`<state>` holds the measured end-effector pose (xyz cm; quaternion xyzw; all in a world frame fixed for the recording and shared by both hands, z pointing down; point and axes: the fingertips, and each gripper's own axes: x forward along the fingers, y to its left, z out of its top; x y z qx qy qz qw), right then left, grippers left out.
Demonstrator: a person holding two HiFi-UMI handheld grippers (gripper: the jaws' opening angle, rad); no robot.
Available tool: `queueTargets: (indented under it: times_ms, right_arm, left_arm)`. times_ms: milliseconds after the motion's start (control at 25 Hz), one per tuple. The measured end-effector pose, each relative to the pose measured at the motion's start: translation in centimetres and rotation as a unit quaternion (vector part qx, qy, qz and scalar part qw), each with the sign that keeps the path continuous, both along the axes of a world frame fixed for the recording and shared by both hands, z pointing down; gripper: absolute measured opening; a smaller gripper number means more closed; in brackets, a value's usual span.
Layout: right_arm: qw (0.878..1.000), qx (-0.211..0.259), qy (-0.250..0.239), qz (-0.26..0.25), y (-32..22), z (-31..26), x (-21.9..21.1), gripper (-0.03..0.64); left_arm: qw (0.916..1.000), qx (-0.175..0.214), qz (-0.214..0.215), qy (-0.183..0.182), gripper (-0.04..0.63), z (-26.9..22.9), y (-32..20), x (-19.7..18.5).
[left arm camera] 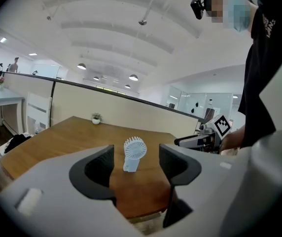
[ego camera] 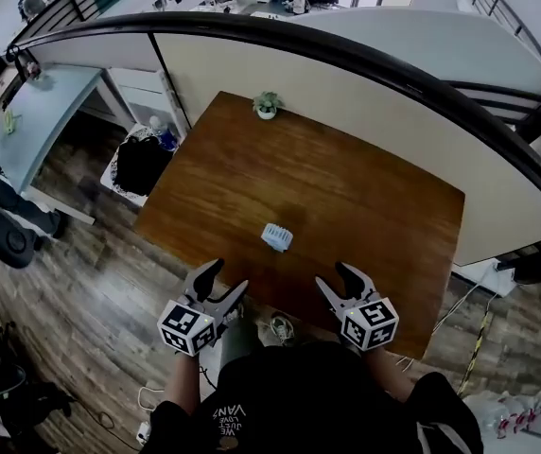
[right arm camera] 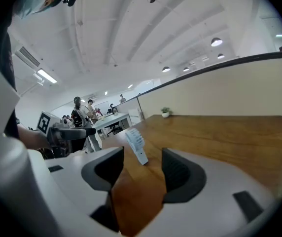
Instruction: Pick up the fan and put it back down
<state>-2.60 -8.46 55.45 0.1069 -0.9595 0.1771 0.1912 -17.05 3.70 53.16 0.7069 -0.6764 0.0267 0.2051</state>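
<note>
The wooden bench [ego camera: 346,206] stretches away ahead of both pairs of jaws and carries only two small things. At its near edge the left gripper [ego camera: 228,277] and the right gripper [ego camera: 332,277] sit side by side, each angled inward so that both look toward the same spot. The left jaws are spread wide with nothing between the pads. The right jaws also stand apart and empty. Neither touches anything, which reads as readiness for a grasp not yet begun.

The fan [ego camera: 277,236], small and white, stands upright on its base ahead of both pairs of jaws. It is framed in the gap of each pair but lies beyond the tips. Seen from the left jaws, its round grille faces them almost square-on. Seen from the right jaws, it shows more side-on and looks slightly tilted. Its narrow lower body is probably the easier part to pinch.

Far beyond the jaws, at the bench's far edge, sits a little potted plant [ego camera: 267,105], well apart from the fan.
</note>
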Motion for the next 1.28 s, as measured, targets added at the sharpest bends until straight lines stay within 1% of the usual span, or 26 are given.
queueTargets:
  times_ms: [120,240,360,440,520,640,880,1040,1240,1280]
  right_arm:
    - [1.0,-0.003,0.003,0.03,-0.4,-0.1,-0.4,0.209]
    - [0.998,-0.004,0.002,0.068,-0.9,-0.7,-1.0,0.209]
    - [0.994,-0.006,0.0,0.113,-1.0,-1.0,-1.3,0.209]
    - [0.99,-0.006,0.002,0.143,-0.8,-1.2,-1.2,0.209]
    - [0.985,-0.006,0.004,0.171,-0.5,-1.2,-1.2,0.209]
    - [0.978,-0.009,0.006,0.21,0.1,-0.9,-1.4,0.209]
    - [0.956,-0.008,0.008,0.292,2.0,-0.9,-0.9,0.209]
    - [0.944,-0.004,0.011,0.331,3.3,-0.7,-1.0,0.209]
    - [0.928,0.002,0.013,0.372,5.1,-0.7,-0.7,0.209]
    - [0.926,0.003,0.013,0.378,5.5,-0.7,-0.7,0.207]
  left_arm:
    - [0.9993,-0.005,0.037,0.004,0.272,0.2,-1.8,-1.0]
    - [0.9964,-0.007,0.085,0.003,0.272,0.0,-3.7,-1.9]
    - [0.9902,-0.014,0.139,-0.002,0.272,0.1,-5.5,-2.6]
    - [0.9826,-0.016,0.185,-0.011,0.275,0.4,-6.5,-2.5]
    - [0.9731,-0.02,0.228,-0.023,0.284,0.9,-7.3,-2.5]
    - [0.9587,-0.023,0.282,-0.032,0.29,1.4,-8.5,-2.6]
    - [0.921,-0.018,0.385,-0.057,0.29,2.2,-10.2,-1.9]
    - [0.8972,-0.015,0.435,-0.075,0.295,3.2,-11.2,-1.7]
    - [0.8702,-0.019,0.485,-0.082,0.299,4.7,-11.9,-1.0]
    - [0.8636,-0.019,0.496,-0.088,0.299,5.0,-12.0,-0.8]
